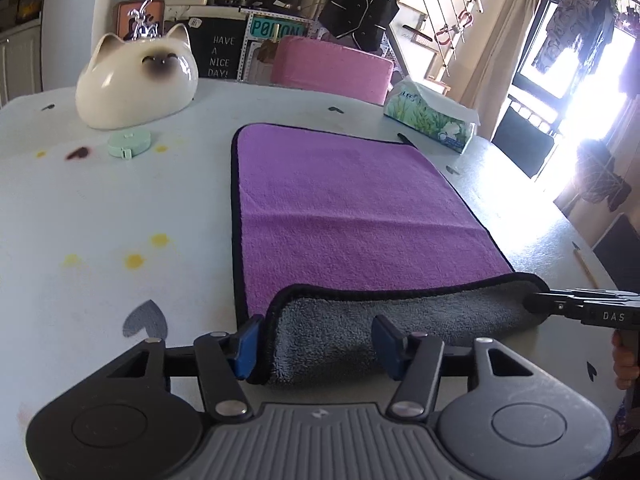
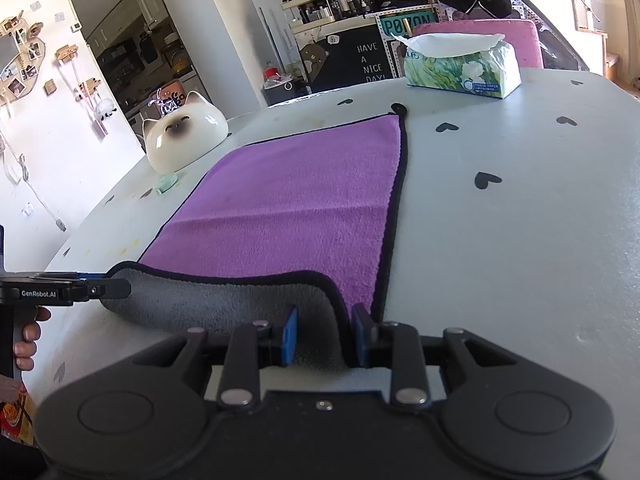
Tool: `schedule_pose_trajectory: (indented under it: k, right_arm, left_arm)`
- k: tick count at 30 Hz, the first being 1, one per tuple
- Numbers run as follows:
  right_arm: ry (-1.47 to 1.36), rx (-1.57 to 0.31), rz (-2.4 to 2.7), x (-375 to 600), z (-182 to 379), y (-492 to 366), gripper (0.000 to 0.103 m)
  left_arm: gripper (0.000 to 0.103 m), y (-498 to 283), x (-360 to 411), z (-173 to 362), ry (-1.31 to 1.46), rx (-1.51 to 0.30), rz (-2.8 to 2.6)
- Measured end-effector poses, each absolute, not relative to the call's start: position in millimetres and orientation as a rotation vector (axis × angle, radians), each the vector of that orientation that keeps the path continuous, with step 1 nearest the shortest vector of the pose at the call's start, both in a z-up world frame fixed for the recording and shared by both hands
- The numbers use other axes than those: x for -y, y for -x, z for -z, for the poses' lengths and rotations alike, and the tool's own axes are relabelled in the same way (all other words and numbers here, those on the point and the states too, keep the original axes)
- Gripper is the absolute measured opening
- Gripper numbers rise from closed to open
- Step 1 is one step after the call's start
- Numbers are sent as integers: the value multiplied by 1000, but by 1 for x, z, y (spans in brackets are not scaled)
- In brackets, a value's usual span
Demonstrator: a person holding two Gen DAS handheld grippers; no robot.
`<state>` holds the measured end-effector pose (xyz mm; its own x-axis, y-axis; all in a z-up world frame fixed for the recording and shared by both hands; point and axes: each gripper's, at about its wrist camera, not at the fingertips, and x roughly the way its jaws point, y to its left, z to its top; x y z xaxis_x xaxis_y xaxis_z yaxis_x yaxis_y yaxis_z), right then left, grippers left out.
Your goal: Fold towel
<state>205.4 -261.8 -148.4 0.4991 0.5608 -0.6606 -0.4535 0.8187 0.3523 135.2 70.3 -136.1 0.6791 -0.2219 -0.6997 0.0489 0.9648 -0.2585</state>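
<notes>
Home: hanging laundry (image 1: pixel 576 24), cat ornament (image 1: pixel 136 80)

Purple towel (image 1: pixel 352 208) lies flat on the table, near edge curled showing grey underside.

Bare table (image 2: pixel 520 240) lies open right of the towel (image 2: pixel 288 200). The cat figurine (image 1: pixel 136 80) blocks far left; the tissue box (image 2: pixel 464 66) blocks far right.

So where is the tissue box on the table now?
The tissue box stands at the far side of the table, beyond the towel's far right corner and in front of the pink chair.
</notes>
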Motion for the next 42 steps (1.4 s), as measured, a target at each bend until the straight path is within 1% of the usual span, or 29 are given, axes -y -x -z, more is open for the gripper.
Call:
schedule_pose_trajectory:
  k: [5, 8, 11, 13, 14, 16, 18, 21, 25, 35, 42]
  right_arm:
    - [-111, -858, -649, 264, 148, -206, 30]
    - [-95, -863, -661, 264, 148, -206, 30]
    - [-71, -865, -657, 261, 147, -206, 26]
    - [-66, -867, -658, 258, 146, -206, 18]
    - [-64, -869, -657, 257, 145, -206, 17]
    - [-58, -869, -651, 256, 145, -205, 14]
    - [-54, -875, -639, 255, 145, -206, 9]
    - [-50, -878, -623, 254, 145, -206, 7]
    - [-53, -872, -597, 254, 143, -206, 5]
    - [-61, -821, -568, 252, 127, -206, 4]
    - [-64, -790, -556, 250, 113, -211, 4]
  left_arm:
    - [55, -136, -73, 136, 246, -823, 151]
    - [50, -136, -75, 136, 252, -830, 140]
    - [43, -135, -75, 136, 249, -837, 141]
    - [33, -135, -75, 136, 245, -843, 125]
    - [30, -134, -76, 136, 245, -846, 119]
    - [19, -134, -78, 136, 253, -853, 107]
    - [13, -134, -79, 136, 246, -859, 97]
    - [9, -133, -78, 136, 233, -862, 94]
    - [6, -131, -75, 134, 206, -855, 75]
    - [6, -126, -73, 114, 181, -801, 41]
    - [5, -137, -71, 101, 150, -780, 31]
